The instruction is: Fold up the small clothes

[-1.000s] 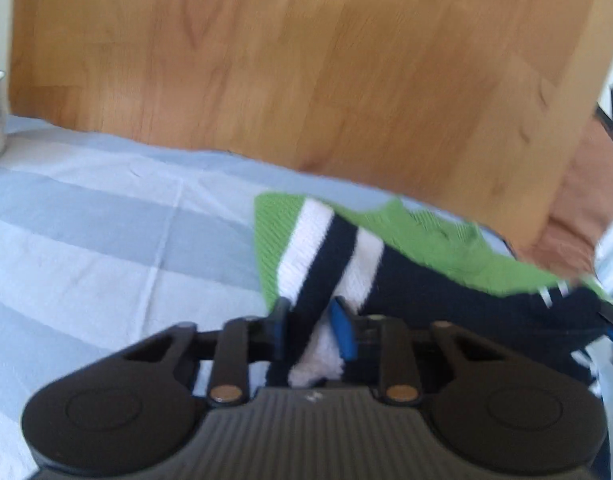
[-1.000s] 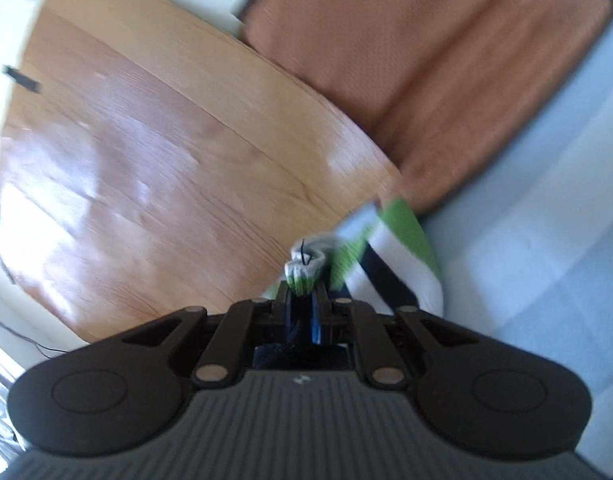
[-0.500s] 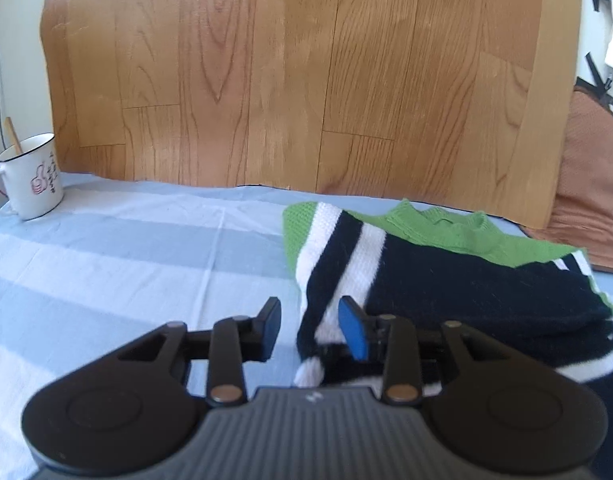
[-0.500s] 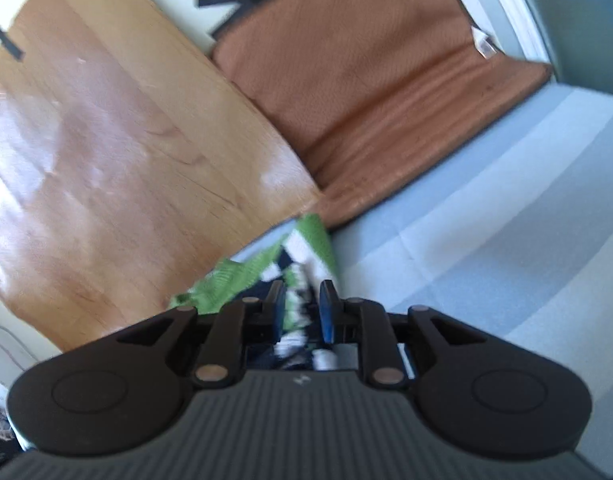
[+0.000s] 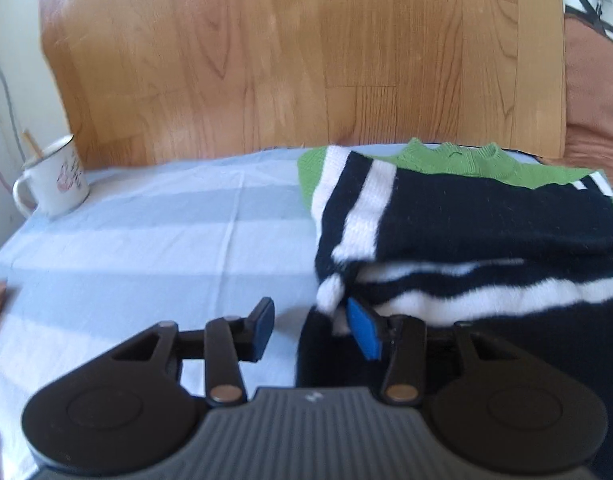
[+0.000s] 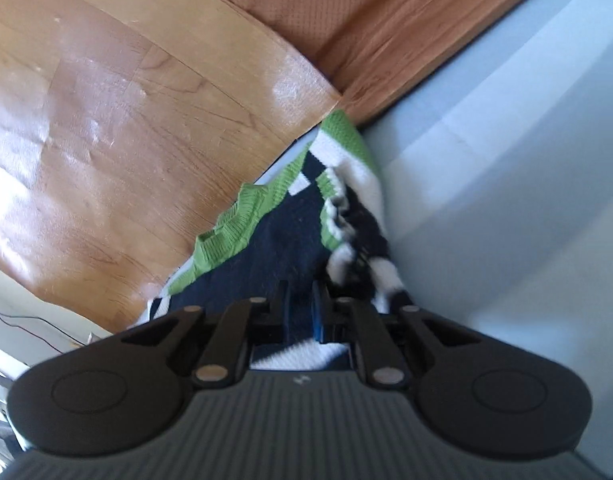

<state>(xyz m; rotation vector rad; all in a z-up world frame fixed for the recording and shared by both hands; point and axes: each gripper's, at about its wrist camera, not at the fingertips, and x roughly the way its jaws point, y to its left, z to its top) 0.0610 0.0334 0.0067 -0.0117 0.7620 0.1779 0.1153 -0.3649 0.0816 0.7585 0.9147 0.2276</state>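
Observation:
A small knitted sweater [image 5: 466,216], navy with white stripes and a green collar, lies folded on the striped blue cloth [image 5: 146,240]. My left gripper [image 5: 310,328] sits at its near left corner. Its jaws are opening, and only bare cloth shows between them. The right blue pad [image 5: 364,332] touches the sweater's white edge. In the right wrist view my right gripper [image 6: 300,312] hovers low over the sweater [image 6: 282,240]. Its jaws are closing to a narrow gap, navy knit shows through that gap, and I see no fold pinched.
A white enamel mug [image 5: 54,184] with a stick in it stands at the far left of the cloth. A wooden board [image 5: 306,60] rises behind the sweater. A brown cushion [image 5: 594,100] lies at the right.
My left gripper let go of the striped sweater edge, opened and drew back to the left. My right gripper released the green-white edge and came down over the laid sweater.

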